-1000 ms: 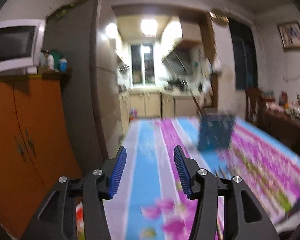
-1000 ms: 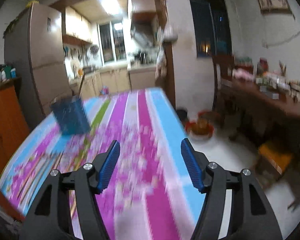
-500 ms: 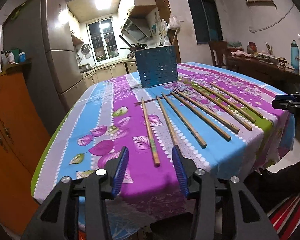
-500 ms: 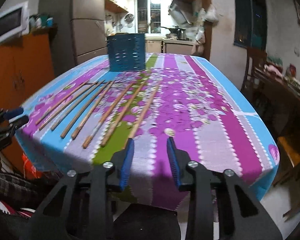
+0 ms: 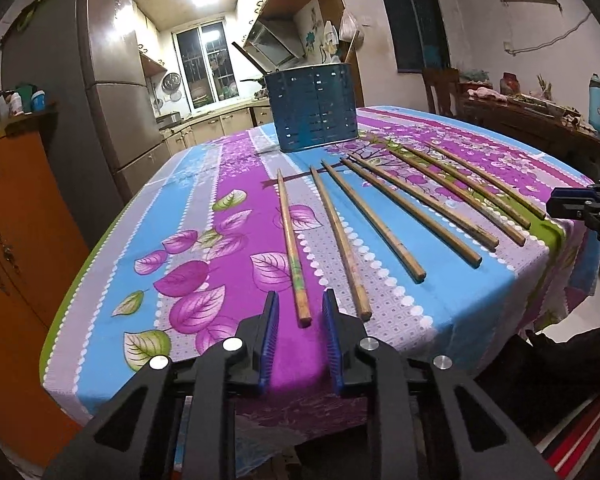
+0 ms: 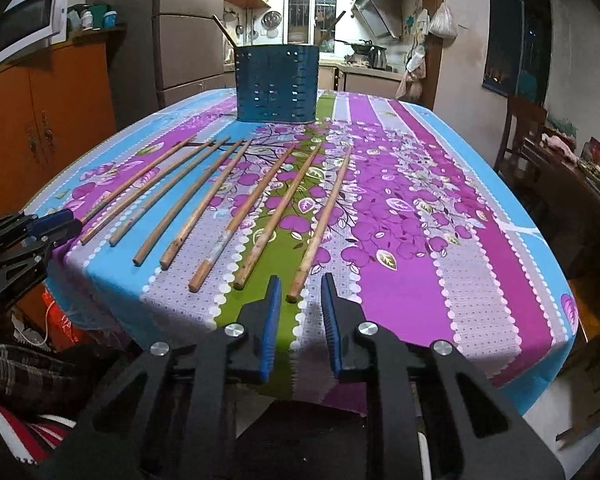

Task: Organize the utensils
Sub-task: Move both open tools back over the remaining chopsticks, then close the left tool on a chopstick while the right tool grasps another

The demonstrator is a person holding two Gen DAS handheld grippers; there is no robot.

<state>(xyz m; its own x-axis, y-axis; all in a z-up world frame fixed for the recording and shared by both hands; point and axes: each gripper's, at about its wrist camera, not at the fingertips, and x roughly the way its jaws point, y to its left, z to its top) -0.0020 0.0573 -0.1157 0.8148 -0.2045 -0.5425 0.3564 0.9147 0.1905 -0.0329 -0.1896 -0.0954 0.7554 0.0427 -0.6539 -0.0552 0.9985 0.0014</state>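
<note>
Several wooden chopsticks lie side by side on the flowered tablecloth (image 5: 204, 240), pointing toward a blue perforated utensil holder (image 5: 314, 108) at the far end, also in the right wrist view (image 6: 277, 84). My left gripper (image 5: 299, 304) is open and empty, just short of the near end of the leftmost chopstick (image 5: 292, 248). My right gripper (image 6: 299, 290) is open and empty, just short of the near end of the rightmost chopstick (image 6: 324, 216). Each gripper shows at the edge of the other's view: the right one (image 5: 580, 208), the left one (image 6: 28, 236).
An orange cabinet (image 5: 16, 248) and a grey fridge (image 5: 112, 92) stand left of the table. A wooden chair (image 6: 524, 136) and a cluttered side table (image 5: 540, 120) stand to the right. The table's near edge drops off just under both grippers.
Both grippers have dropped from pointing across the room and closed in on the table's near edge, each lining up with an outer chopstick. Both jaws narrowed somewhat.
</note>
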